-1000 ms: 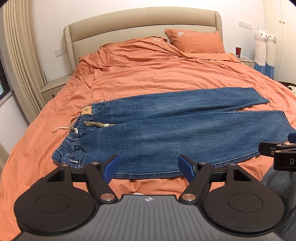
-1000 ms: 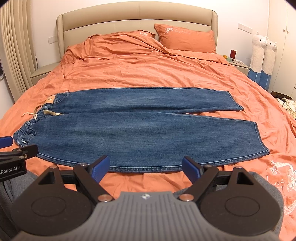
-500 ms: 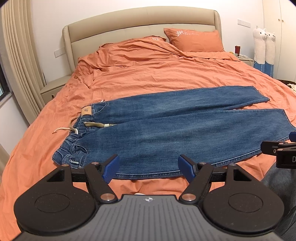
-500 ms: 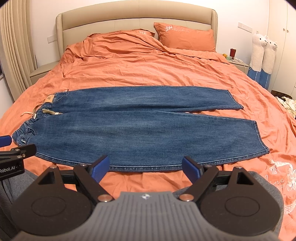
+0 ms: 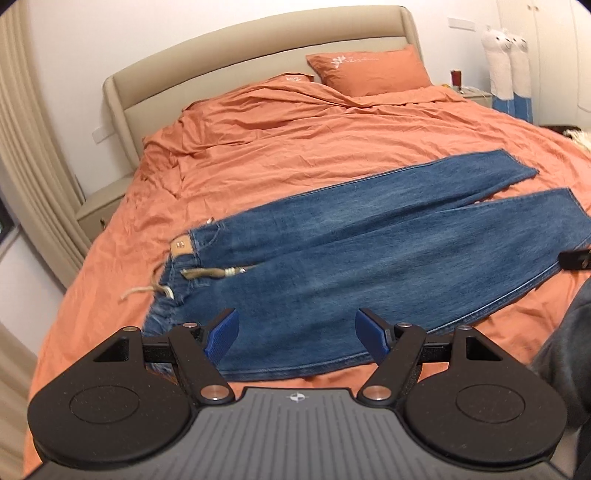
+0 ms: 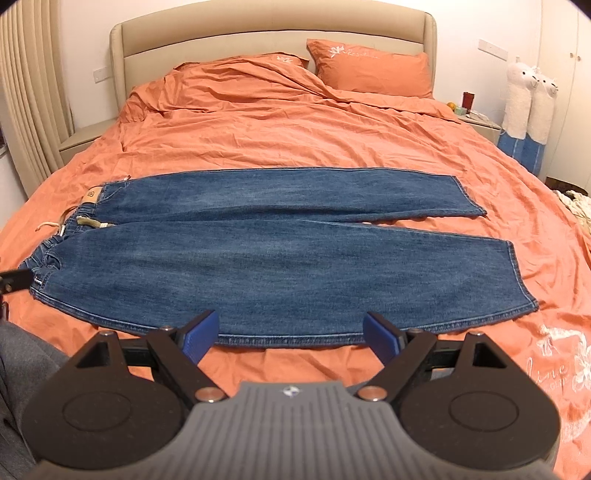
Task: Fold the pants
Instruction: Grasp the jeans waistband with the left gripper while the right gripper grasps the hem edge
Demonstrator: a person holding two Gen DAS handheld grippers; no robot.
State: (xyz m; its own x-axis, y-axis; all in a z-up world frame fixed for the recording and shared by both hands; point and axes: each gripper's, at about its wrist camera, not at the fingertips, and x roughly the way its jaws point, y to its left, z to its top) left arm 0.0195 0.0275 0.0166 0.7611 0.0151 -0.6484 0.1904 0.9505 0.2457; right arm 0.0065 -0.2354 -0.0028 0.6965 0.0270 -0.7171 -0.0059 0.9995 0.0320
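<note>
Your bed gives you wide orange duvet on every side of the pants: a strip of bare cover between their near seam and you, more beyond the far leg up to the pillow and headboard, and open cover past the hems on the right. The bed's left edge lies close to the waistband, with a nightstand and curtain beyond it. Your left tongs hang low over the near seam toward the waist end, tilted, blue pads spread wide with nothing between them. Your right tongs sit level just short of the near seam around mid-leg, also spread wide and holding nothing. The pants lie flat across the bed, waist to your left, hems to your right, both legs straight and side by side, parting slightly near the hems. A tan patch and a loose drawstring show at the waistband.
</note>
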